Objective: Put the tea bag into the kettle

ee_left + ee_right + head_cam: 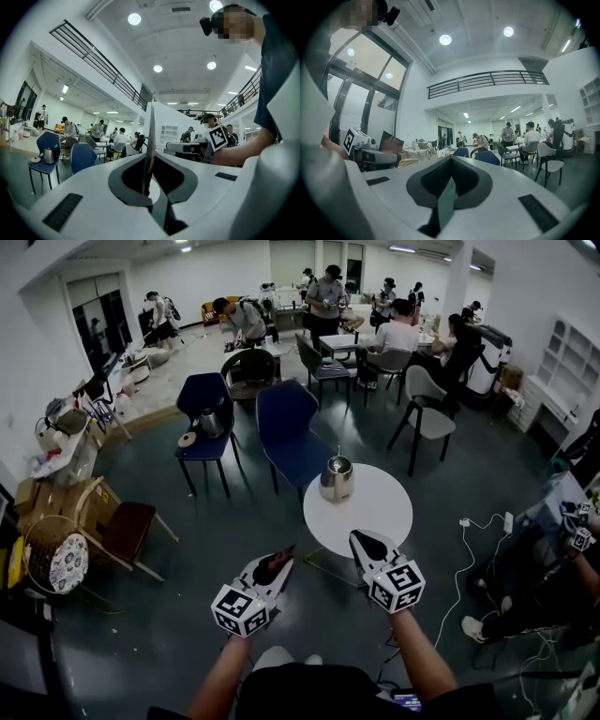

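1. While the left gripper's [284, 557] jaws pinch the tea bag [273, 568], it should travel level toward the kettle [336, 480], ahead of the jaws on the desk [375, 512].
2. The right gripper's [361, 540] jaws are closed on nothing, so I'd guess they can open the kettle.

Head view looks steeply down on the round white surface [375, 512]; level gripper views, behind left claw [150, 157] and right claw [451, 161], share blue padded chairs [82, 157].
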Tool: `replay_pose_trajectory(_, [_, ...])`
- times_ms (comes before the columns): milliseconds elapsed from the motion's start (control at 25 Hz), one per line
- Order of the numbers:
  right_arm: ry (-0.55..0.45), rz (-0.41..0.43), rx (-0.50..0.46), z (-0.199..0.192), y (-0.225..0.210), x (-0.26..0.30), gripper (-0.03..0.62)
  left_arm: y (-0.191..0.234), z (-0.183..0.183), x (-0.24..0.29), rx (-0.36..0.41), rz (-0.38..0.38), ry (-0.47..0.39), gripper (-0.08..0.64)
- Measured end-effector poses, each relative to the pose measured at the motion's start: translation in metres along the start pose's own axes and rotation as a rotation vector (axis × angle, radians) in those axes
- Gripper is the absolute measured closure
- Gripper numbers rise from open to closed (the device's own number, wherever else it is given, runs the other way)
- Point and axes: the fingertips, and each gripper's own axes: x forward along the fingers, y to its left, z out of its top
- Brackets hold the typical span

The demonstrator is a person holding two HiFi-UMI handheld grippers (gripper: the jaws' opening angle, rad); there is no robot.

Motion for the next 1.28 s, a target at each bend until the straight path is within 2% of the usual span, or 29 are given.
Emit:
replay_pose_trajectory(600, [0.011,0.008,0.013,-0.005,-0.015,0.01,0.574,0.01,0.003,0.017,0.014,0.01,0.004,0.523])
replay_pose_trajectory(1280, [0.02,-0.002,0.013,-0.005,-0.052,0.064,0.574,0.066,0.008,0.068,0.003,0.003,0.007,0.523])
